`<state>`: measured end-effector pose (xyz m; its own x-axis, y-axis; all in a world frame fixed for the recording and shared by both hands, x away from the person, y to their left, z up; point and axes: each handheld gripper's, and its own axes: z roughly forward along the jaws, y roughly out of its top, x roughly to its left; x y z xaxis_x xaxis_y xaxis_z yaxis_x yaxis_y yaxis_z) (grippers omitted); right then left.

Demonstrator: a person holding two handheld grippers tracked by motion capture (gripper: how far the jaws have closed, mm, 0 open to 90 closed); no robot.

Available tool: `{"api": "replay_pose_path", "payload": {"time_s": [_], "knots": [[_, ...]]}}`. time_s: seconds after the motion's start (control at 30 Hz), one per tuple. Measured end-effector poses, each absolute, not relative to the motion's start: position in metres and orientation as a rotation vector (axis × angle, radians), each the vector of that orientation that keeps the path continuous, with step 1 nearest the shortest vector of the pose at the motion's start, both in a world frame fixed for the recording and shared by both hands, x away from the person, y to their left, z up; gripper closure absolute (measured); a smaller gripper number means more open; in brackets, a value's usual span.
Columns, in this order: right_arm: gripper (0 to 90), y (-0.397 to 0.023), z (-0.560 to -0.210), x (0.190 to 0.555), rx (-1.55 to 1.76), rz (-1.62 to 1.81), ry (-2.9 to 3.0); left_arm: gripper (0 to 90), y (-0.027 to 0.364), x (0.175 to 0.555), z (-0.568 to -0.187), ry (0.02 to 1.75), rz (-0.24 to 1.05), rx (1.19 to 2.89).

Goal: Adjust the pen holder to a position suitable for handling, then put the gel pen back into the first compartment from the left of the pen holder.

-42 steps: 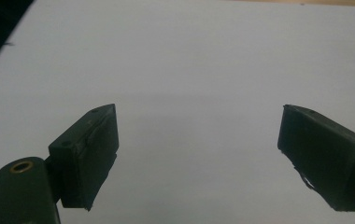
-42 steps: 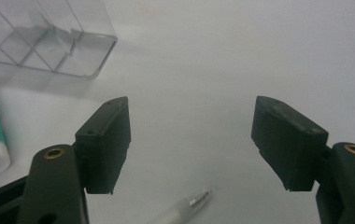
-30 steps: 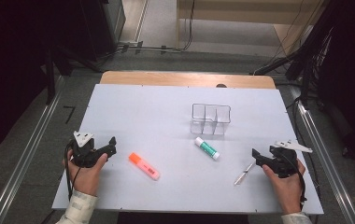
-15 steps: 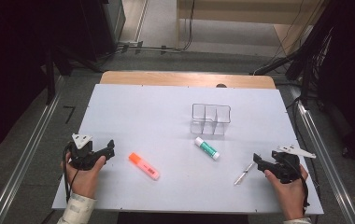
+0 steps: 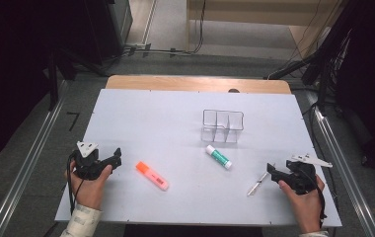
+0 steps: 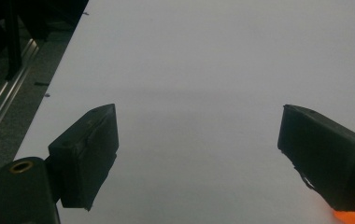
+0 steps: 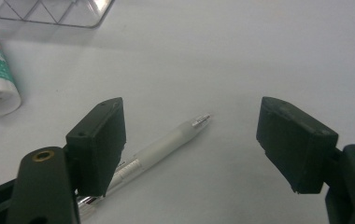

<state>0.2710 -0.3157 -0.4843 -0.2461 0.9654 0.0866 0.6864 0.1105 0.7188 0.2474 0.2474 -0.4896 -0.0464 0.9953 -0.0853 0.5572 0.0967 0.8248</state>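
Fingers of the right gripper (image 7: pixel 189 144) stand wide apart, released, low over the white tabletop (image 5: pixel 166 118), with the clear slim pen (image 7: pixel 159 149) lying just beside one of them. Left gripper (image 5: pixel 112 160) is likewise released, near the orange highlighter (image 5: pixel 152 176).

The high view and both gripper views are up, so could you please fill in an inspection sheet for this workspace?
Surface: white table top, wooden strip along the far edge.
Job's things: clear plastic pen lies flat by the right gripper; orange highlighter lies near the left gripper.
Clutter: green-and-white glue stick lying down; clear three-compartment organiser upright, nothing seen inside.
Grippers: left gripper open, holding nothing; right gripper open, pen tip between the jaws, untouched.
Cables: black cable trails from the left gripper; more on the floor beyond.
Surroundings: metal rails either side, dark floor.
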Motion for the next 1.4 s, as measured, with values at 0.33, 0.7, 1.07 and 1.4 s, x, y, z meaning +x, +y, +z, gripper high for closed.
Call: {"api": "replay_pose_path", "payload": {"time_s": [0.33, 0.7, 1.07, 1.4], "knots": [[22.8, -0.314, -0.485, 0.269, 1.606, 0.924, 2.002, 12.6, 0.247, 0.247, -0.489, 1.689, 0.812, 1.541], [21.9, -0.308, -0.486, 0.265, 1.607, 0.916, 2.013, 12.6, 0.247, 0.248, -0.490, 1.684, 0.810, 1.545], [20.4, -0.305, -0.488, 0.265, 1.606, 0.918, 2.016, 12.6, 0.247, 0.248, -0.490, 1.684, 0.808, 1.548], [18.2, -0.299, -0.493, 0.264, 1.628, 0.884, 2.014, 12.6, 0.246, 0.248, -0.490, 1.683, 0.807, 1.549]]}}
